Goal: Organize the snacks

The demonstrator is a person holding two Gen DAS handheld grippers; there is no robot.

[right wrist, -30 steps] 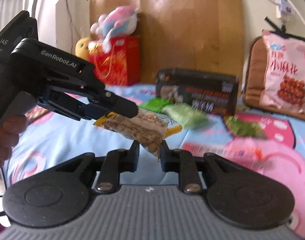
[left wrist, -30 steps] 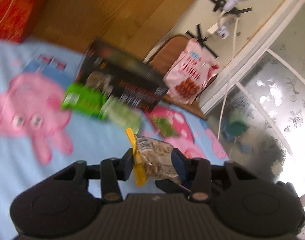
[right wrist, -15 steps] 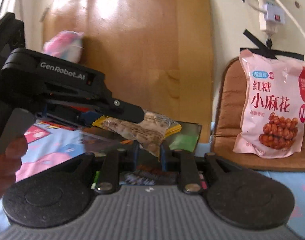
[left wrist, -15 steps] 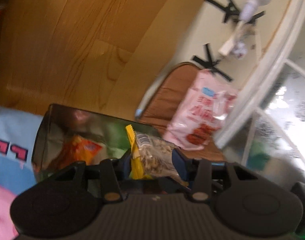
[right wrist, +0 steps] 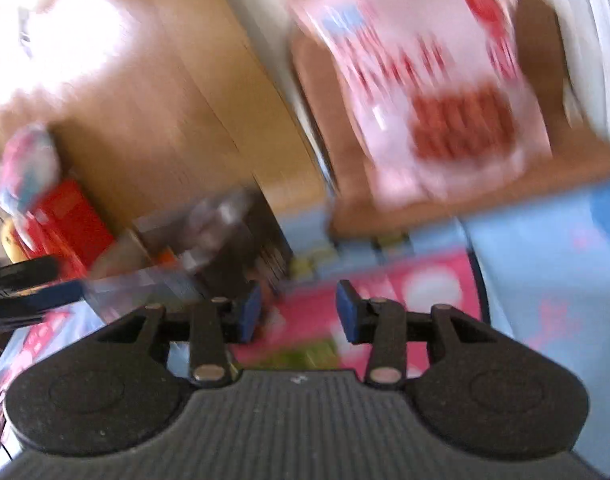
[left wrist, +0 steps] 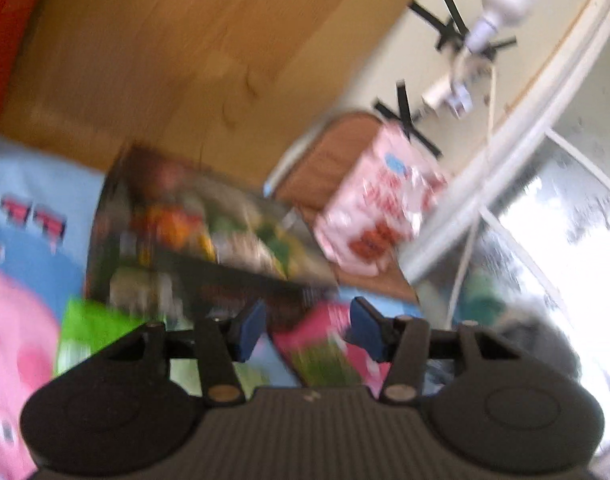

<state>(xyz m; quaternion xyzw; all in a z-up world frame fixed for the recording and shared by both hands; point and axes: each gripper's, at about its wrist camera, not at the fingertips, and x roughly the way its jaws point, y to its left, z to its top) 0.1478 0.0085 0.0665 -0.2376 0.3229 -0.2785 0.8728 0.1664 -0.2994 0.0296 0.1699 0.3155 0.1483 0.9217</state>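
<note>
Left gripper (left wrist: 307,326): jaws opening, blue pads apart, nothing between them; only the blurred sheet shows through the gap.
Right gripper (right wrist: 297,312): jaws opening as well, pads spread, nothing held.
Bedsheet (left wrist: 33,208): light blue with pink cartoon print, under both grippers.
Green snack packet (left wrist: 85,328): lies on the sheet just left of the left gripper, at the near foot of the box.
Dark snack box (left wrist: 193,232): a little farther on, open at the top, holding a jumble of orange, green and pale packets; too blurred to tell them apart.
Pink snack bag (right wrist: 429,80): far right, propped upright against a brown cushion (right wrist: 545,40).
Wooden headboard (left wrist: 165,48): behind the box.
Red box (right wrist: 65,216): far left by the headboard.
</note>
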